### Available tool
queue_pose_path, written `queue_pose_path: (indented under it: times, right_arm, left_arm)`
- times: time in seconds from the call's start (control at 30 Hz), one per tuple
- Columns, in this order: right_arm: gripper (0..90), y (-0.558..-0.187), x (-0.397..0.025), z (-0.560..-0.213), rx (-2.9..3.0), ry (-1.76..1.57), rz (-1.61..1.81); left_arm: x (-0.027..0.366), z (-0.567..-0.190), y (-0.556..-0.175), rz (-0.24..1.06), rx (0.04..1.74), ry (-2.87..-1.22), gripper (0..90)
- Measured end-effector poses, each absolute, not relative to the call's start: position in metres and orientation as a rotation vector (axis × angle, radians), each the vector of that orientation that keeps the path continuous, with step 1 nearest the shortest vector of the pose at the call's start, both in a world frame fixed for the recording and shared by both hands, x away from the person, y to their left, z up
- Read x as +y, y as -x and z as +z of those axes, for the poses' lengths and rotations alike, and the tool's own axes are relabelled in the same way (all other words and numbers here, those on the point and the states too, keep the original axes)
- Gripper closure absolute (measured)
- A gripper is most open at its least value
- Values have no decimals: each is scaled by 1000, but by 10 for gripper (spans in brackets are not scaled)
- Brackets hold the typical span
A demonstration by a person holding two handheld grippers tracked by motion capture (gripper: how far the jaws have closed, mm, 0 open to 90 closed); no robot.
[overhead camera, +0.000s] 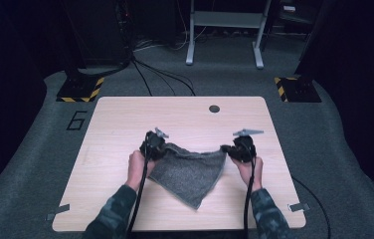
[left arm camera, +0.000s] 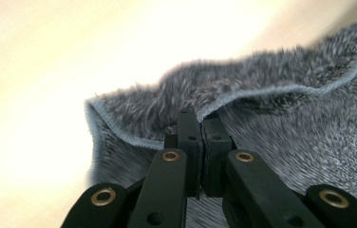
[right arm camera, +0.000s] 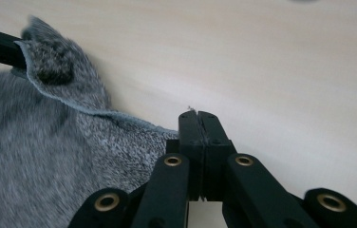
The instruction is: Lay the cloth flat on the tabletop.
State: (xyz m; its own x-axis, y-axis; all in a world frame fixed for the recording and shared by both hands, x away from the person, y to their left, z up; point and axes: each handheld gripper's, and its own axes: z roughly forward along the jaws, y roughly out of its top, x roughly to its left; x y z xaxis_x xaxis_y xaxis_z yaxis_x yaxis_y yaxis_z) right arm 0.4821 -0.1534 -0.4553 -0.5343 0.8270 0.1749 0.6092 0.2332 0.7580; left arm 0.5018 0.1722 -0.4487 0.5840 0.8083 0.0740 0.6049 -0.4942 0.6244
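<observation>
1. spanning most of the high view: the pale wooden desk (overhead camera: 125,119), with a small dark round hole (overhead camera: 214,108) near its far edge and a tape tab (overhead camera: 57,212) at each near corner; dark carpet all round.
2. lying mid-desk toward the near side: a grey fleecy cloth (overhead camera: 190,174), its far edge strung between the two grippers and sagging in the middle, its lower body trailing to a point toward the person. long axis of the held edge runs left to right across the desk.
3. person's hands come in from the near edge, sleeves patterned dark; left hand (overhead camera: 136,167) and right hand (overhead camera: 252,169) sit about level, neither clearly nearer the cloth's middle.
4. left gripper (overhead camera: 154,144) at the cloth's far-left corner. in the left gripper view its jaws stand pressed together with the hemmed edge (left arm camera: 243,97) pinched at the tips; the cloth billows up just beyond.
5. right gripper (overhead camera: 241,148) at the far-right corner. in the right gripper view the jaws are closed tight; the cloth (right arm camera: 48,156) runs in under them from the left, so a pinch of the corner seems likely, though the nip itself is hidden.
6. judgement: the cloth hangs between the grippers, slack. the coming move turns on that left-right line: drawing the grippers apart would tauten the edge, bringing them together would fold it.
</observation>
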Motion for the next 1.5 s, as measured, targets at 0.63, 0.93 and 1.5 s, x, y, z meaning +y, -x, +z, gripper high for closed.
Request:
queue_pose_path:
  times: [0.63,0.93,1.5]
  right_arm:
    - [865,-412,-157,-440,2295,-1075,1271]
    - [421,-396,-188,-473,2291,-1275,1341]
    - [48,-429,-129,-495,2372,-1247,1180]
  left_arm:
    - [198,-450,-403,570,860,-2357,745]
    - [216,-475,-373,374,967,-2315,293]
    - [197,-485,-450,474,1084,-2247,184]
